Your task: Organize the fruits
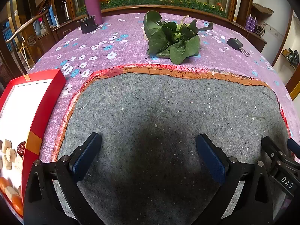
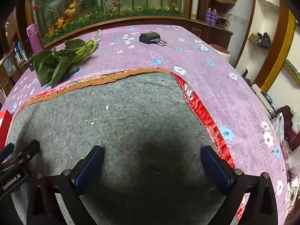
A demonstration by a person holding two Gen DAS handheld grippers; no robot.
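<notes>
Stage: looks like the very start; nothing is held, and no fruit lies on the grey mat [image 1: 159, 112].
Left hand-held gripper [image 1: 149, 146]: jaws wide apart, empty, hovering over the mat and tilted down.
Right hand-held gripper [image 2: 152, 157]: the same, spread and empty, just beside the left one.
Fruit: orange pieces [image 1: 11, 193] sit in the red box [image 1: 45, 101] at the desk's left edge, along with pale chunks and something dark red, perhaps a date; the view there is cramped.
Greens [image 1: 172, 39]: lie well apart on the purple cloth [image 1: 112, 45], untouched.
Left to do: apparently all the sorting.
</notes>
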